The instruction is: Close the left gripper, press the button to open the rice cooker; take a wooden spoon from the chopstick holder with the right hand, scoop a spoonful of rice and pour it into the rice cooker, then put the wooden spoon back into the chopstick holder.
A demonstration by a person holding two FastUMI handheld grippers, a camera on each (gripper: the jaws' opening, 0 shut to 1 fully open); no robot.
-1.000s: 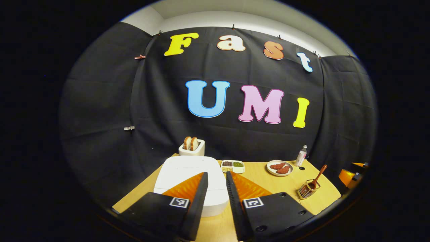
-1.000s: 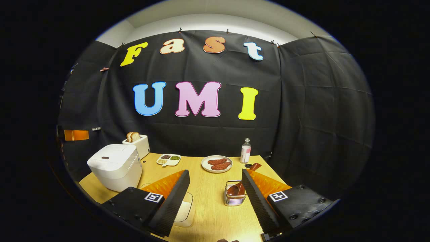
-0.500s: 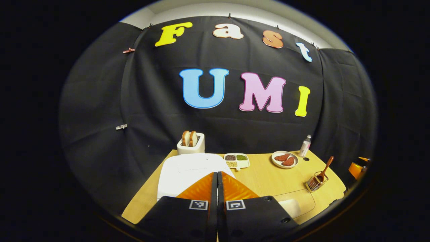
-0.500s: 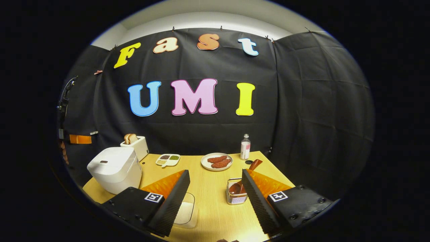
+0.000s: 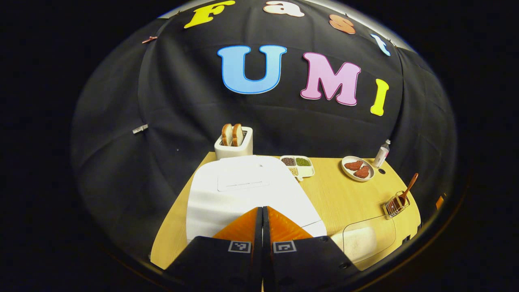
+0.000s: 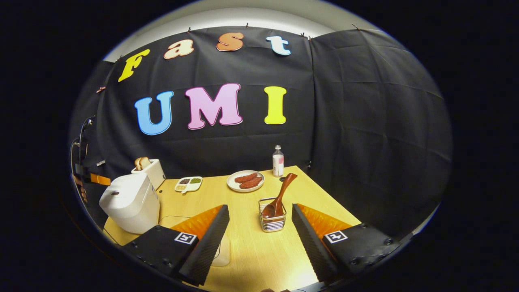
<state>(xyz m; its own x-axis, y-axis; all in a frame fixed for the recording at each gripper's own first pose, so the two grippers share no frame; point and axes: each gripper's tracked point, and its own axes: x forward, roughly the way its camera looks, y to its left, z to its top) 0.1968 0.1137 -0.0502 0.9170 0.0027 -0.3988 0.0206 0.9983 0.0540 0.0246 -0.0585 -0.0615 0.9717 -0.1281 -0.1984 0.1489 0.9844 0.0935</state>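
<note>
Since 1 second ago the left claw [image 5: 262, 211] has gone from fingers apart to fingers pressed together on nothing, and it has come forward and tipped down over the rice cooker [image 5: 247, 190], whose white lid is down. The cooker sits at the left side of the desk [image 5: 344, 198], its flat top facing up, just in front of a white toaster [image 5: 234, 146] with 2 bread slices standing in it.

From the right gripper view, the wooden spoon [image 6: 279, 196] stands bowl-down in the wire chopstick holder [image 6: 272, 221], its long axis tilted, handle leaning up and to the right toward the back of the desk. The right claw [image 6: 259, 211] has its fingers wide apart, empty, with the holder ahead of it between them and not touched.

Further out on the pale wood desk lie a clear container of white rice [image 5: 365, 243] at the near edge, a divided dish of grains [image 6: 188, 183], a plate of reddish pieces [image 6: 245, 181] and a small bottle [image 6: 277, 161]. Black cloth walls the booth on all sides.
</note>
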